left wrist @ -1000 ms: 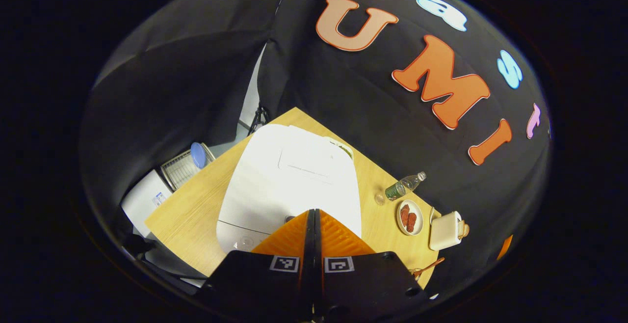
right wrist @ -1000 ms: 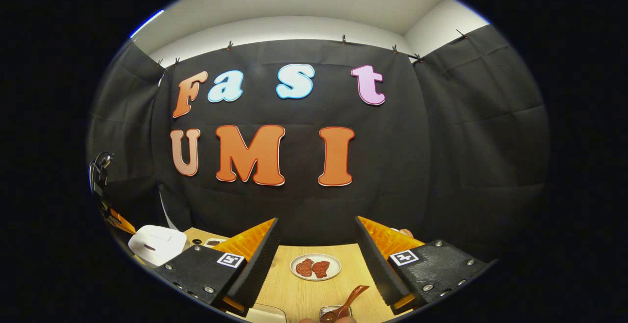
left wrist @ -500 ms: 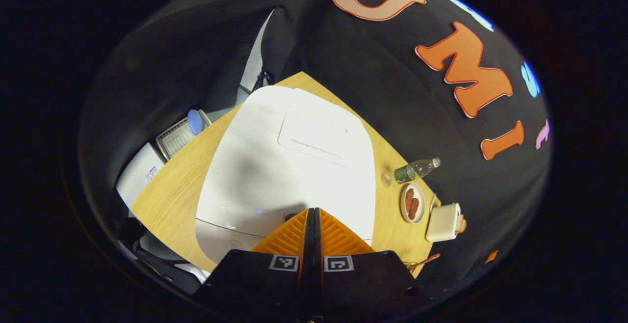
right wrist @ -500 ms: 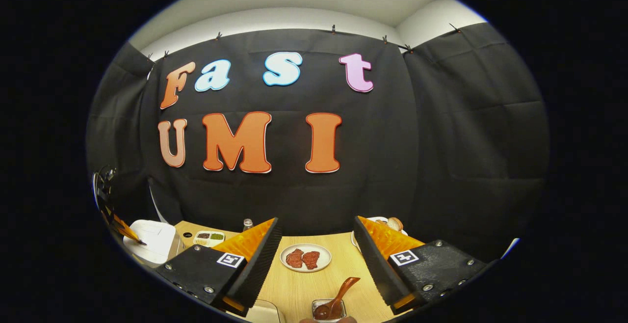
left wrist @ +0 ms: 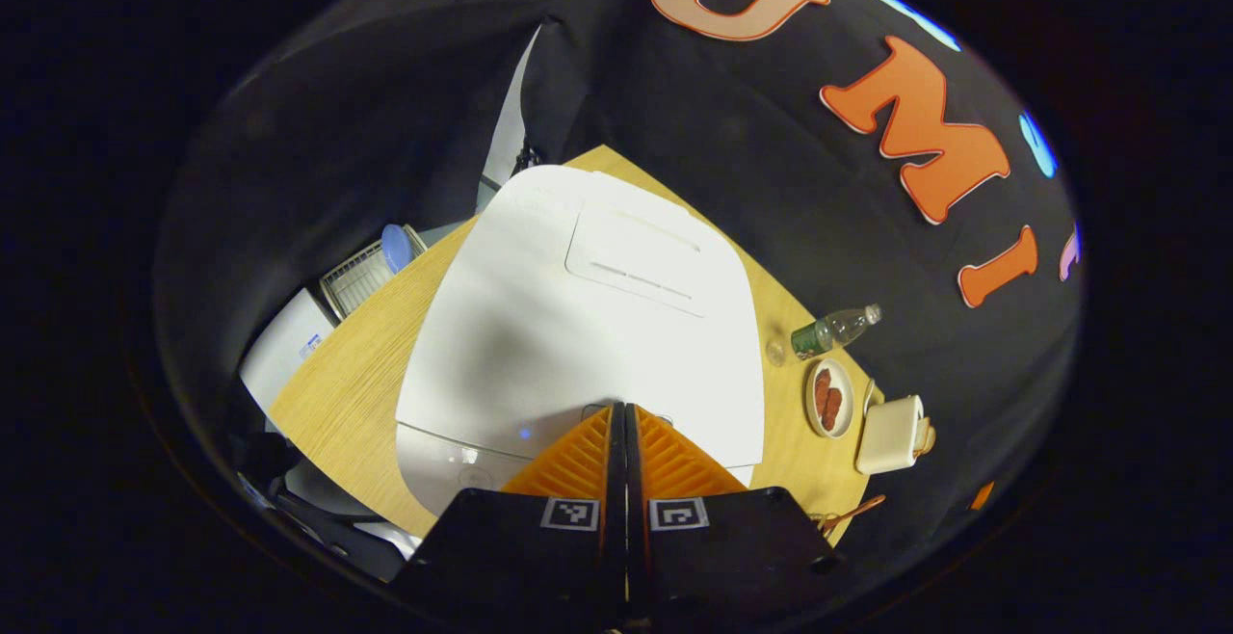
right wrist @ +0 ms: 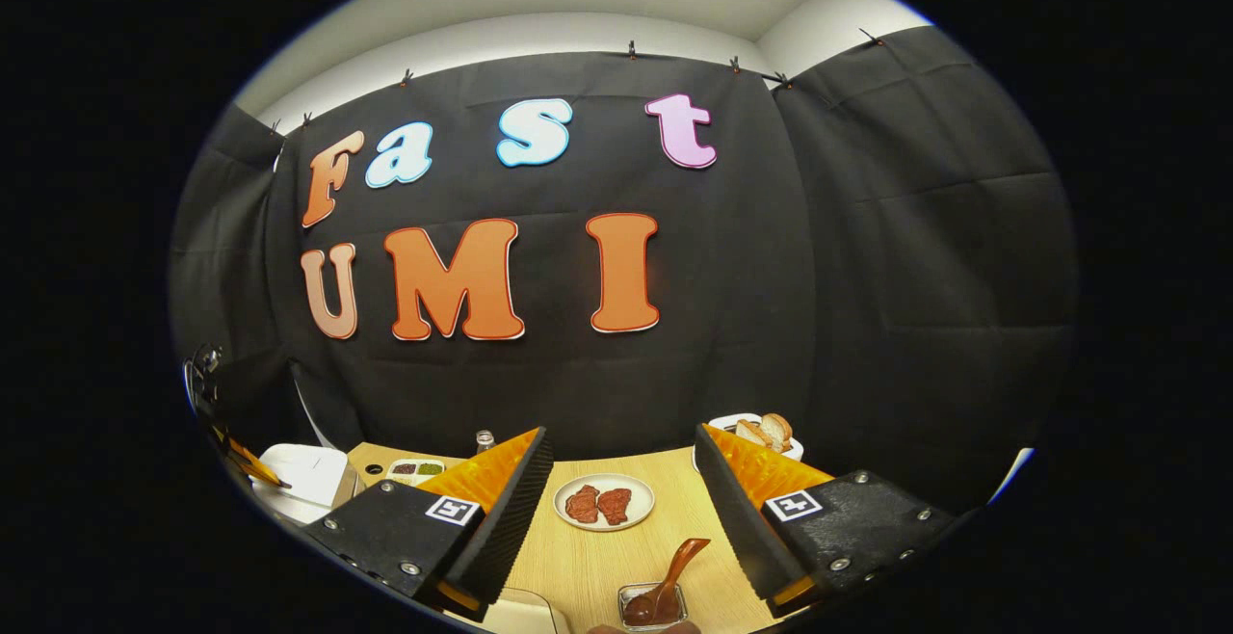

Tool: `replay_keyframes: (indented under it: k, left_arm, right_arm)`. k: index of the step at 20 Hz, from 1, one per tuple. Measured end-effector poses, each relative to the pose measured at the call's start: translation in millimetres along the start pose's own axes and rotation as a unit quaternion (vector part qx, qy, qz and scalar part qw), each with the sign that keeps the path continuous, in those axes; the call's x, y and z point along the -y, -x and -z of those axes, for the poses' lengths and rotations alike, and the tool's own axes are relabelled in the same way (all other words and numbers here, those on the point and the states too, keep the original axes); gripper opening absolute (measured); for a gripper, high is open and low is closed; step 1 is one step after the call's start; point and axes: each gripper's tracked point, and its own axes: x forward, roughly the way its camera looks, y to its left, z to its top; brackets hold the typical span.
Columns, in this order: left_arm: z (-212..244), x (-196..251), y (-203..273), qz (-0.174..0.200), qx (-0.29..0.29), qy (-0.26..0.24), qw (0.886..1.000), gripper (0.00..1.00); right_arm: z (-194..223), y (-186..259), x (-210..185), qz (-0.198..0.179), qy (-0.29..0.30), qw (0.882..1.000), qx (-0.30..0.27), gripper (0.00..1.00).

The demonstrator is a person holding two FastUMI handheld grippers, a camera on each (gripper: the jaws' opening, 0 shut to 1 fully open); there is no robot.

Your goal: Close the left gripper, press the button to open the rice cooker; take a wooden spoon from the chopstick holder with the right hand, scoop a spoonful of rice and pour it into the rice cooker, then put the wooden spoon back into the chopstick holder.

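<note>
The left gripper (left wrist: 618,412) has its fingers (left wrist: 578,456) pressed together — their tips sit at the near edge of the white rice cooker (left wrist: 588,326) on the desk (left wrist: 356,374), lid down.

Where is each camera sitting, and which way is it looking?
Left gripper view: rides on the shut left gripper, looking steeply down at the closed white rice cooker on the light wooden table; its orange fingers meet at the cooker's front edge.
Right gripper view: rides on the open right gripper, facing level toward the black cloth wall; a brown wooden spoon stands below.
Both show the white round plate of red meat slices, the rice cooker and the table.
</note>
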Motion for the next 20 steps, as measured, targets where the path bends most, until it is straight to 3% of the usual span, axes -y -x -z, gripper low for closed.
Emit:
replay_keyframes:
  k: [5, 8, 9, 11, 12, 16, 17, 18, 20]
  left_arm:
    - [-43.3, 25.2, 40.6, 0.041, 0.095, -0.028, 0.994, 0.05]
    - [-62.6, 32.7, 60.7, 0.038, 0.159, -0.06, 0.985, 0.05]
    - [-62.8, 35.1, 66.1, 0.034, 0.172, -0.071, 0.982, 0.05]
    - [-58.2, 41.4, 77.6, 0.029, 0.194, -0.087, 0.977, 0.05]
    - [-55.3, 43.7, 85.0, 0.024, 0.208, -0.098, 0.973, 0.05]
    - [-46.0, 61.6, 125.3, 0.001, 0.277, -0.156, 0.948, 0.05]
    - [-45.0, 66.1, 136.0, -0.004, 0.294, -0.17, 0.941, 0.01]
    - [-44.7, 69.8, 145.7, -0.016, 0.312, -0.182, 0.932, 0.1]
    - [-39.6, 77.3, 161.9, -0.033, 0.341, -0.205, 0.917, 0.05]
  right_arm:
    - [3.7, 1.8, 3.6, -0.002, 0.005, 1.0, -0.003, 0.92]
    - [8.3, 3.9, 5.6, -0.005, 0.008, 1.0, -0.007, 0.92]
    - [10.0, 4.2, 6.6, -0.005, 0.009, 1.0, -0.008, 0.97]
    - [17.4, 6.1, 8.2, -0.008, 0.01, 1.0, -0.015, 0.92]
    - [20.6, 6.3, 8.4, -0.01, 0.009, 1.0, -0.02, 0.96]
    - [34.6, 7.8, 10.0, -0.022, 0.007, 0.999, -0.04, 0.92]
    - [37.6, 7.8, 11.1, -0.024, 0.008, 0.999, -0.044, 0.92]
    - [41.1, 7.9, 11.6, -0.025, 0.009, 0.999, -0.047, 0.92]
    - [47.6, 9.0, 11.5, -0.033, 0.011, 0.998, -0.056, 0.92]
